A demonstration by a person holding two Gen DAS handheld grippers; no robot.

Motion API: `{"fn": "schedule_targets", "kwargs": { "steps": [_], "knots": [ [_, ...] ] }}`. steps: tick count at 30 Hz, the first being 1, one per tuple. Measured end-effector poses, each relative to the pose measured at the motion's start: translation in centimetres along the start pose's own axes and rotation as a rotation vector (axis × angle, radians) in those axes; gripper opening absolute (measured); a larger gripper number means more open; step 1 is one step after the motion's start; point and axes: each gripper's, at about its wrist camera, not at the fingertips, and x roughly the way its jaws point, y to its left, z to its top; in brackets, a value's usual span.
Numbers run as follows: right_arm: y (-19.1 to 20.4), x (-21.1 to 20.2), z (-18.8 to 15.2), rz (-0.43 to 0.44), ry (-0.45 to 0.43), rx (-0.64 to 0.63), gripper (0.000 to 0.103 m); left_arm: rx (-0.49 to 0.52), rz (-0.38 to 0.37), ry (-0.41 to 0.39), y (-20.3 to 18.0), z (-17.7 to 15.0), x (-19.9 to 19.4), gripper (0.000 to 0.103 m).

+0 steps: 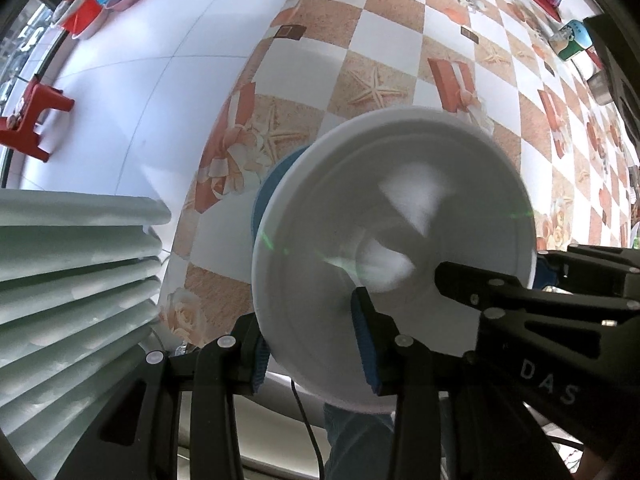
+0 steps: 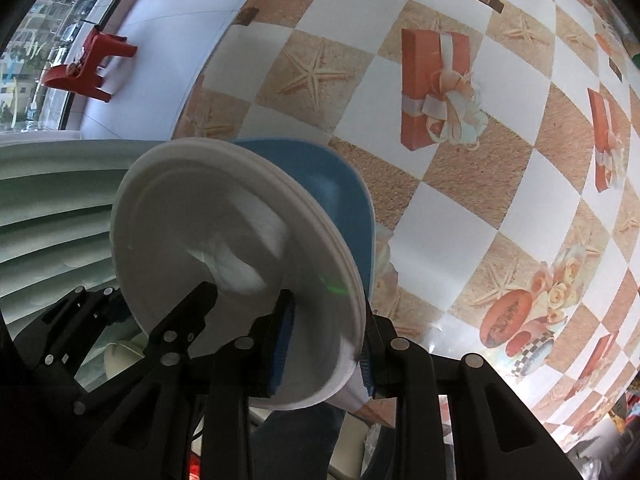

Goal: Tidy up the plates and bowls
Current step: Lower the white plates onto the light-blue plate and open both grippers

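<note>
Between the blue pads of the left gripper [image 1: 316,354] sits the near rim of a white plate [image 1: 400,248], held on edge and tilted above the checked tablecloth [image 1: 380,40]. The right gripper [image 2: 326,344] clamps the same stack from the other side: its pads close on the rim of the white plate [image 2: 224,240], and a blue bowl or plate [image 2: 340,204] lies nested right behind it, between the white one and the cloth. From the left wrist view only a sliver of that blue piece [image 1: 276,184] shows past the white rim. Both tools are therefore closed on dishware, not empty.

Just beside the left tool, on its outer side, stands a pale green rack [image 1: 80,280] with ribbed slots; in the right wrist view the rack [image 2: 52,208] lies beyond the plate, behind the other gripper.

The step in hand looks like carrying the stacked dishes toward that rack. Next, I judge, the pair must be kept on edge and lined up with one free slot. Whether the blue piece is itself gripped or only leaning against the white one cannot be told, so it might slip.
</note>
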Motion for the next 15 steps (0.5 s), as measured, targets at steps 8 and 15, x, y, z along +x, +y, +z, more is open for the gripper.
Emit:
{"fn": "schedule_targets", "kwargs": {
  "steps": [8,15],
  "knots": [
    [-0.8,-1.8,-1.1,0.048,-0.010,-0.019,0.055,0.027,0.021,-0.038,-0.7,-0.3,-0.4,0.074],
    [-1.2,-4.1,-1.5,0.031,-0.084,-0.029,0.087,0.034,0.004,-0.070,-0.3,-0.8,-1.5,0.081]
  ]
}}
